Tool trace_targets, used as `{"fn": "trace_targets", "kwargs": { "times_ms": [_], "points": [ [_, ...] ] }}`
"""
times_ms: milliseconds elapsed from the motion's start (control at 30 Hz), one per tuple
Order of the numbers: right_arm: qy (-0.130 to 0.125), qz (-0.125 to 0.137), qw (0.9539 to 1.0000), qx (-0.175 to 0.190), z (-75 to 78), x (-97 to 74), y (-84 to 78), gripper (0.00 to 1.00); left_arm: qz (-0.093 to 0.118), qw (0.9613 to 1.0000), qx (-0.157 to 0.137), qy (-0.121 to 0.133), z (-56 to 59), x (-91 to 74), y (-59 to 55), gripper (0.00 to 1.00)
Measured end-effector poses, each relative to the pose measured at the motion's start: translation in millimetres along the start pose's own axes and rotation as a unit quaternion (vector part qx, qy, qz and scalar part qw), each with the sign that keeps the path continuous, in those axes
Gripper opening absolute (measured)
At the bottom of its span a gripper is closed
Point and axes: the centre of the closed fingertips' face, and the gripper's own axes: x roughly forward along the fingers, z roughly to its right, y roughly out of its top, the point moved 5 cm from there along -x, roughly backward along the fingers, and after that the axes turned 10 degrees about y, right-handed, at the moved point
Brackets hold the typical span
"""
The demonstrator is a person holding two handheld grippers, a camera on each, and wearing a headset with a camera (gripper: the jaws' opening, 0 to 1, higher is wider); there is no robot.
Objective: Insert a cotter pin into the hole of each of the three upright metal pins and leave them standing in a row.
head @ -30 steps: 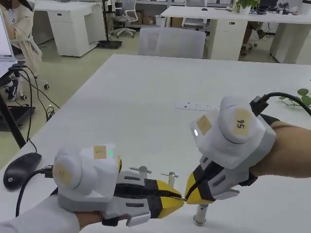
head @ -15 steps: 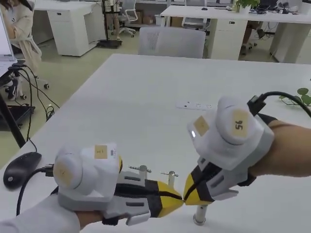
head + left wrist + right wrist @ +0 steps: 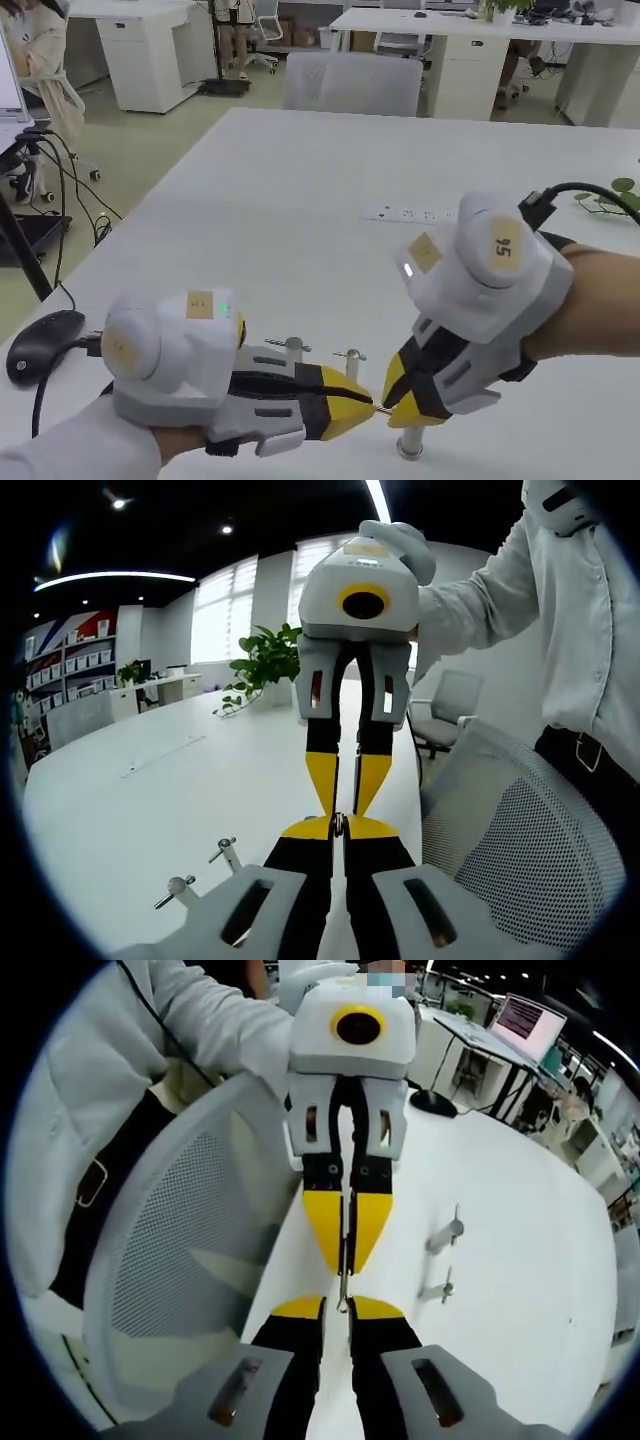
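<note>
1. Hardly anything has moved over the last second: my two claws remain tip to tip, low over the desk [image 3: 300, 200], and the right one has rolled only a touch.
2. My left claw [image 3: 339, 828] and my right claw [image 3: 344, 1309] are both pinched shut on the one cotter pin [image 3: 344, 1286], an end each. The yellow tips cover nearly all of it, and a short bare stretch shows between them.
3. The third upright pin [image 3: 409, 446] stands under my right claw, which hides all but its foot and lower shaft.
4. The tag [image 3: 503, 248] on my right claw's round cap reads "56". The tags on my left claw are too blurred to read.
5. The cotter pin lies about level, its long axis running from claw to claw, with the looped end at my right claw's tips.
6. Just beyond the claws, two more upright pins [image 3: 293, 352] [image 3: 352, 362] stand on end side by side on the desk. Each has a cotter pin set crosswise through its top.
</note>
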Motion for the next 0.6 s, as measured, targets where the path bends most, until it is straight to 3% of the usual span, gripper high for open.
{"fn": "trace_targets", "kwargs": {
  "times_ms": [100, 300, 500, 600],
  "points": [
    [0.007, 0.006, 0.9999, 0.005, -0.2, -1.3, -2.7, 0.11, 0.001, 1.0000, 0.003, -0.005, 1.5, -0.5, 0.2, 0.00],
    [0.044, 0.026, 0.9984, 0.023, -3.4, -0.4, -6.6, 0.15, 0.006, 0.9997, 0.012, -0.022, 6.4, -2.1, 1.5, 0.00],
    [0.099, 0.051, 0.9930, 0.040, -9.9, 1.9, -10.1, 0.15, 0.007, 0.9985, 0.034, -0.043, 12.8, -4.0, 1.7, 0.00],
    [0.108, 0.050, 0.9920, 0.041, -10.1, 3.5, -11.4, 0.15, 0.008, 0.9982, 0.035, -0.048, 14.4, -4.6, 2.1, 0.00]
  ]
}}
